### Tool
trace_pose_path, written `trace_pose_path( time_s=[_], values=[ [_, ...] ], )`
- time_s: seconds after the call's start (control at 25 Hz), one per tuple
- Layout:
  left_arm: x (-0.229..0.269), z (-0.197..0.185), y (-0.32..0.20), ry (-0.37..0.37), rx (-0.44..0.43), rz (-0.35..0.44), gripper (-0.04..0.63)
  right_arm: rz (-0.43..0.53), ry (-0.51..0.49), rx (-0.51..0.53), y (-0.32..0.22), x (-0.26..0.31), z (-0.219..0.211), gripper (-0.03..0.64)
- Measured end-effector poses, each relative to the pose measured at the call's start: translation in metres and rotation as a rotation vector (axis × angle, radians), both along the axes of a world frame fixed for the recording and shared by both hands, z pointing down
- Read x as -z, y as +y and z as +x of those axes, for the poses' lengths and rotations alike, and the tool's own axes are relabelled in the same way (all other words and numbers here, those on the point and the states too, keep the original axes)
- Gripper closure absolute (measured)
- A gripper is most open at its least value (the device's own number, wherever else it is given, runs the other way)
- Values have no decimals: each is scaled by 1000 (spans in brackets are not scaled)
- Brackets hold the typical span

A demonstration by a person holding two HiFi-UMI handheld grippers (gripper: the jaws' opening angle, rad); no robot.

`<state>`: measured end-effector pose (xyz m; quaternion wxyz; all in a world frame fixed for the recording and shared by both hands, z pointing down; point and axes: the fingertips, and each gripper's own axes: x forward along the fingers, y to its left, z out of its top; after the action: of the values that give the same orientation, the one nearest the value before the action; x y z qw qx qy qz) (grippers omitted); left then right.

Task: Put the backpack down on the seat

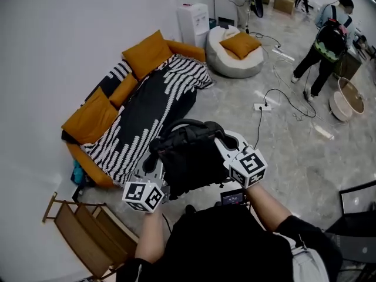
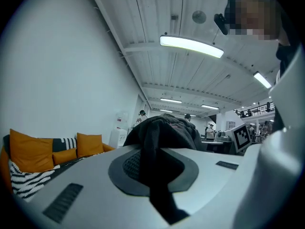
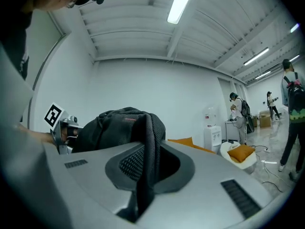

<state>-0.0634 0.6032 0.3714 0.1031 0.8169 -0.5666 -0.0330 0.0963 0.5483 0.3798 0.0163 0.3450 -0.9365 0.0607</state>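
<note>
Black backpack (image 1: 191,160) masks both grips from above; left gripper (image 2: 155,175), right gripper (image 3: 143,173) fingers (image 3: 214,175) pinched on its straps (image 3: 148,142).

A blanket (image 1: 147,116) hides most of the sofa (image 1: 91,119) seat. By the sofa's near end, a small blue thing (image 1: 78,173) is unclear, and a wooden chair (image 1: 82,225) is cut off.

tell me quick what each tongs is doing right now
left tongs: closed, holding the backpack by a strap.
right tongs: closed, holding the backpack by a strap too.
</note>
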Motion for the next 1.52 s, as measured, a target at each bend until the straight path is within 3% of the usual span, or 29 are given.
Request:
trace_pose_path(
  time_s=[0.12,0.6,1.0,1.52],
  values=[
    [8,34,-7,-10,-7,1,561,-13,-22,8,-9,5,34,572],
    [-3,71,-36,6,3,-6,561,-37,-57,47,-36,-6,75,572],
    [-19,71,-81,58,-19,-27,561,-87,-66,47,-75,-14,73,572],
    [-26,41,-187,70,-75,-26,562,-107,-61,12,-177,-27,49,572]
  ],
)
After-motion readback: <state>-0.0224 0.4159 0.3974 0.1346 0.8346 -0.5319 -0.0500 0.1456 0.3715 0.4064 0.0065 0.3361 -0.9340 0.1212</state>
